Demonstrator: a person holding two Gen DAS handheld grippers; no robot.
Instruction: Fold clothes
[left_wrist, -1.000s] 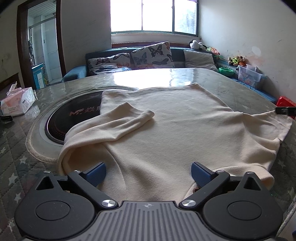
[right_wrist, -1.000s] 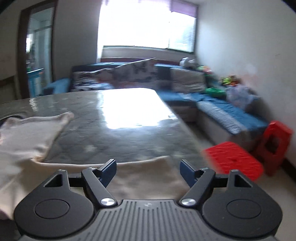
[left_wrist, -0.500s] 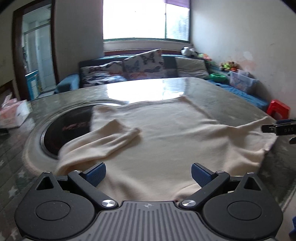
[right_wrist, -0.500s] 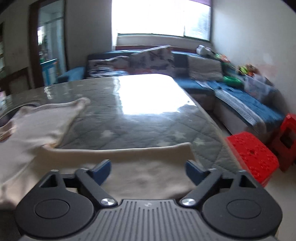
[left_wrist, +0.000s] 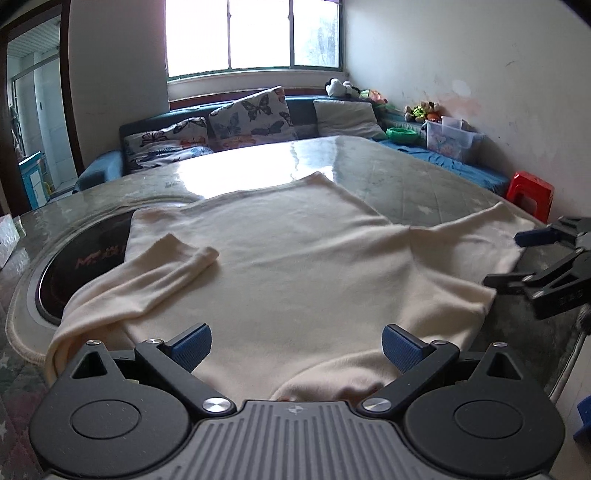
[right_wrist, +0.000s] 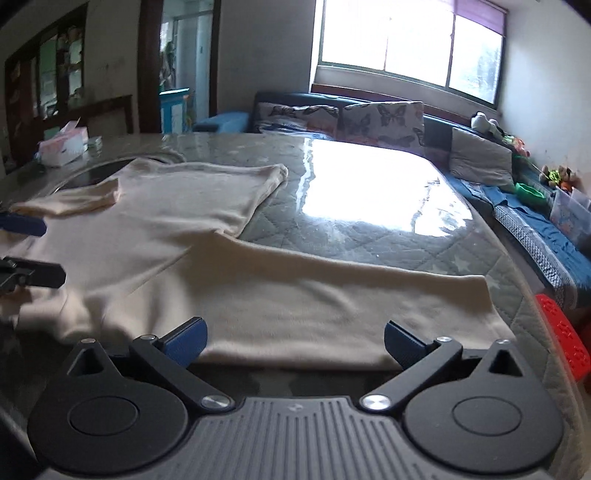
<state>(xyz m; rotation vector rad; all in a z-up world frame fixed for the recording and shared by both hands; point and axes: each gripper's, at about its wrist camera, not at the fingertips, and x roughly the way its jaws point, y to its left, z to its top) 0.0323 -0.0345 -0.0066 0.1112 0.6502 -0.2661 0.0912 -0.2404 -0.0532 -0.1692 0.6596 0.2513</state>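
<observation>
The cream long-sleeved knit sweater (left_wrist: 295, 266) lies flat, so nothing rises off it to block a pass above. Beyond the sweater, the glossy quilted grey worktop (right_wrist: 369, 192) is bare up to its far edge. Left of the sweater, a round black inset cooktop (left_wrist: 74, 258) sits flush, and a pink tissue box (right_wrist: 64, 147) stands farther out beyond it.

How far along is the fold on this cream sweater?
Done: the cream sweater lies spread flat on the table, and one sleeve is already folded in over the body. In hand: nothing yet; the left gripper and right gripper are both open, the right one at the other sleeve. Left: fold that sleeve in, then fold the body.
</observation>
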